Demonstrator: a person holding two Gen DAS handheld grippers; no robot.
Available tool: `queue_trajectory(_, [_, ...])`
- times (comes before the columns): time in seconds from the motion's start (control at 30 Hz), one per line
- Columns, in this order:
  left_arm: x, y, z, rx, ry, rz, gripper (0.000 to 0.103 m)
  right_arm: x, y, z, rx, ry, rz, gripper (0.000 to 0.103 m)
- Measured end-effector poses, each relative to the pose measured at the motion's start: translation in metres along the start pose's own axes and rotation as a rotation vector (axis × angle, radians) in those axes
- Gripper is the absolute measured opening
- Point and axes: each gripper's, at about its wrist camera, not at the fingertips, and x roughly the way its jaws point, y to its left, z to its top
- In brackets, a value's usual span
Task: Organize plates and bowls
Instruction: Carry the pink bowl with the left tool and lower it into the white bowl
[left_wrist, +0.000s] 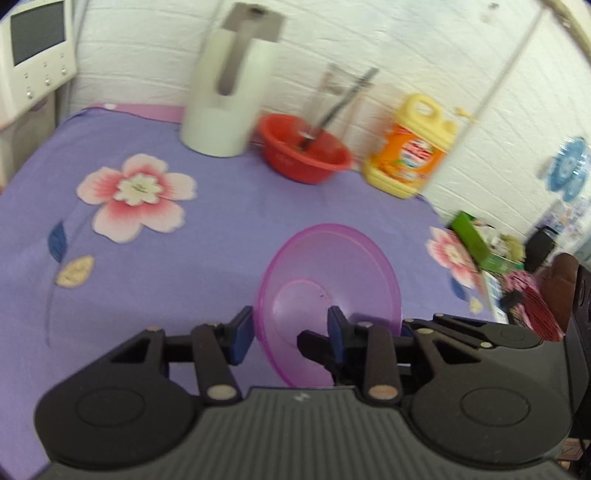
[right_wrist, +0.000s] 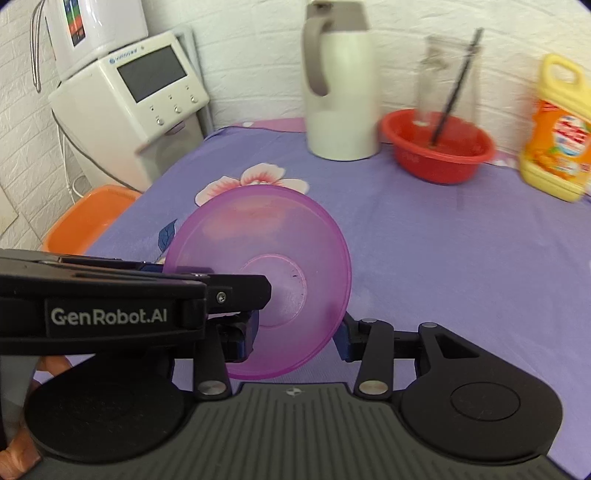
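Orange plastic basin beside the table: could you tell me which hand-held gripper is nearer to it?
Left. The left hand-held gripper lies towards the orange plastic basin; the right hand-held gripper sits farther right.

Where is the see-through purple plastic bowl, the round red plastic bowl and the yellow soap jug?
See-through purple plastic bowl (right_wrist: 258, 236): right wrist view, upper wall.
Round red plastic bowl (right_wrist: 439, 162): right wrist view, front wall.
Yellow soap jug (left_wrist: 406, 155): left wrist view, orange label.

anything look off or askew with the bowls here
Yes. The purple bowl is tipped on edge off the purple cloth, gripped by both the left gripper and the right gripper at once. At the back, the red bowl holds a clear glass with a dark utensil in it.
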Motion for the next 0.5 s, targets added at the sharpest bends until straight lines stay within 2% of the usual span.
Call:
queue_trajectory(0.1, [-0.019,-0.04,-0.035,0.03,0.011,-0.058,0.033,-0.046,-0.008,-0.035,0.023,-0.009,-0.044,0.081])
queue_trajectory(0.27, [-0.041,-0.089,-0.105,0.08,0.063,-0.135,0.033,-0.109,-0.015,-0.11,0.061,-0.007,-0.101,0.082])
queue_trajectory(0.4, [-0.053,-0.108,-0.152,0.129,0.101,-0.153,0.033,-0.14,-0.012,-0.167,0.094,-0.01,-0.122,0.082])
queue_trajectory(0.5, [-0.059,-0.11,-0.177,0.149,0.123,-0.15,0.033,-0.149,-0.007,-0.192,0.107,-0.01,-0.117,0.082])
